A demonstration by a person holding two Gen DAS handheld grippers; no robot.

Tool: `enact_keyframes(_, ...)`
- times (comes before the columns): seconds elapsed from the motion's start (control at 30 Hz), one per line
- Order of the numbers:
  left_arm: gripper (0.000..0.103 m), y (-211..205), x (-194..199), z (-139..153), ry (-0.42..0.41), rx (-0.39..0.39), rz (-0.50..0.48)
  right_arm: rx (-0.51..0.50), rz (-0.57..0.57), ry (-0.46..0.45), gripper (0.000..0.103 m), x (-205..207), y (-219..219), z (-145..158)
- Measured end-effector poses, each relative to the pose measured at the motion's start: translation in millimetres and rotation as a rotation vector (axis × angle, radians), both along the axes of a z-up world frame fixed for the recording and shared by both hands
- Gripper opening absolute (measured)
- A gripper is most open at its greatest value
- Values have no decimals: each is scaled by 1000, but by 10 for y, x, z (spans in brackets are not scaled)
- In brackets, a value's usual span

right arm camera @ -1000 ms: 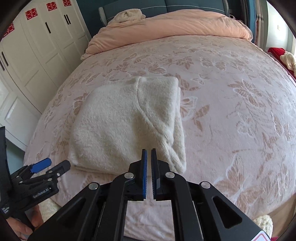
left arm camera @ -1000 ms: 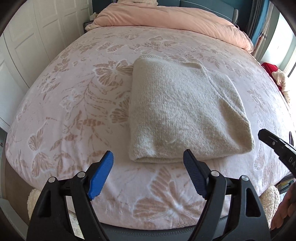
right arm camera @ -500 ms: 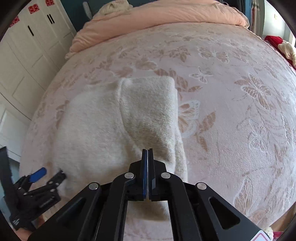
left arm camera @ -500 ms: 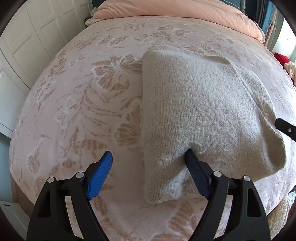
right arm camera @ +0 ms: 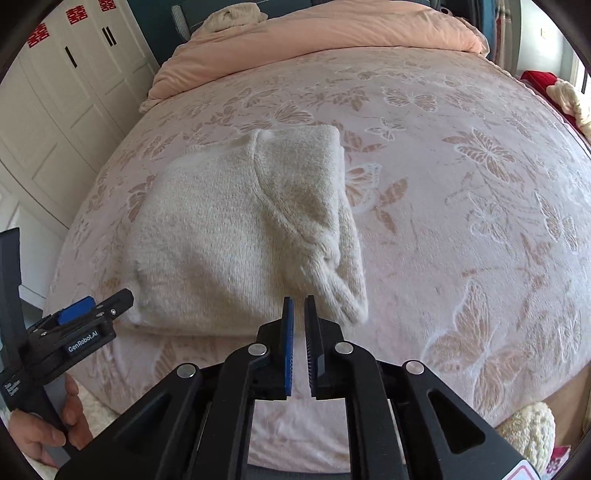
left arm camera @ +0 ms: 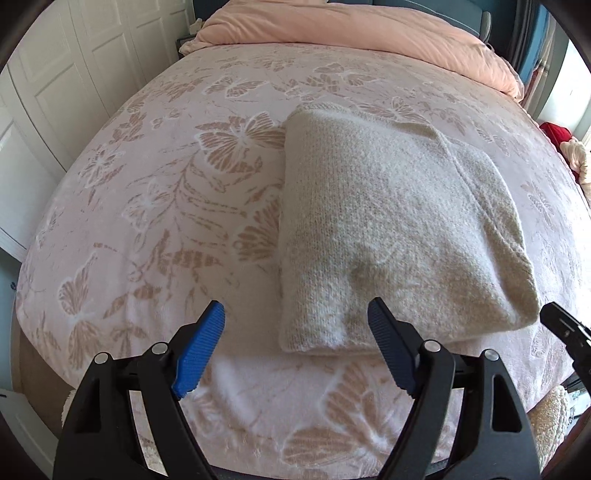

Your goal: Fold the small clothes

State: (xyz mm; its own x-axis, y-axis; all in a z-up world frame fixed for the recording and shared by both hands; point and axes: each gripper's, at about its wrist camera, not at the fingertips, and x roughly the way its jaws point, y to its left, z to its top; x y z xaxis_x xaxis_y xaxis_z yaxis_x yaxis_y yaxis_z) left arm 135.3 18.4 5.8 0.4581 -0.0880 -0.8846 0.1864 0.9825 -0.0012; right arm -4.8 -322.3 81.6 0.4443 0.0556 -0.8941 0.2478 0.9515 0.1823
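A cream knitted sweater (left arm camera: 388,229) lies folded into a thick rectangle on the pink butterfly-print bedspread (left arm camera: 166,206), near the bed's front edge. My left gripper (left arm camera: 295,304) hovers open and wide over the sweater's near left corner, and its pads do not press the knit. The same sweater (right arm camera: 229,236) fills the middle of the right wrist view. My right gripper (right arm camera: 299,302) hangs just in front of its near right corner; the jaws are opening, a narrow gap shows, and nothing is between them. The left gripper (right arm camera: 92,310) appears at that view's left, and the right gripper (left arm camera: 565,328) at the other view's right.
A peach duvet (left arm camera: 369,29) is bunched at the head of the bed, with a cream knit item (right arm camera: 232,16) on it. White wardrobe doors (right arm camera: 74,92) stand to the left. A red cloth (right arm camera: 535,79) lies off the far right side. A hand (right arm camera: 44,432) holds the left gripper.
Both grippers dipped close over the sweater's near edge half a second ago and have since drawn back. The right jaws, pressed together then, now show a small gap.
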Motion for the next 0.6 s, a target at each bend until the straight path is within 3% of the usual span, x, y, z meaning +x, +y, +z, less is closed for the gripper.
enact_keyframes(0.1,78,-64,-198,83,-39,11,-28,-2,-36,7,20,-219,7,-27)
enact_keyframes(0.2,89,-115,-423,137,-74,-4,-41,-13,-51,14,28,-374,26,-56)
enact_keyframes(0.3,90,-124,-622,153,-110,-11,-43,-41,-61,11,32,-501,52,-63)
enact_keyframes(0.37,91,-135,-740,134,-115,-4,-49,-62,-67,7,42,-561,62,-68)
enact_keyframes(0.6,94,-107,-1071,42,-133,15,-56,-129,-63,-20,50,-825,264,-106)
